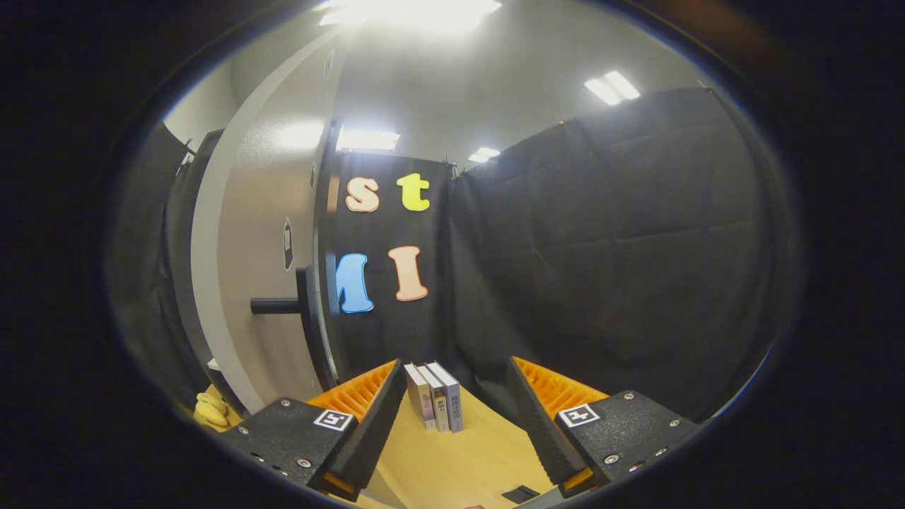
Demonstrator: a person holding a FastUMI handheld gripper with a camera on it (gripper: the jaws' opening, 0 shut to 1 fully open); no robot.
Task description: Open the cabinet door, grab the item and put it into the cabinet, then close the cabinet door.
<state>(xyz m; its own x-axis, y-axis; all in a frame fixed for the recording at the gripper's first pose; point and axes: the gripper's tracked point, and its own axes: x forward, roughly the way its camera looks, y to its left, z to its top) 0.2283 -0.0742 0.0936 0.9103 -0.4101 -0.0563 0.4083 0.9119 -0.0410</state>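
My gripper is open, with nothing between its fingers. It hovers over a tan tabletop. Up the left side, beyond the left finger, rises the pale grey cabinet door. A black bar handle sticks out of it near its dark edge. A yellow item lies low at the far left, past the left finger and by the foot of the cabinet; whether it is inside the cabinet I cannot tell. Three upright books stand on the table just ahead, between the fingers.
Black cloth walls close the booth behind the books and along the right. A small dark flat object lies on the table close under the right finger. Ceiling lights glare overhead.
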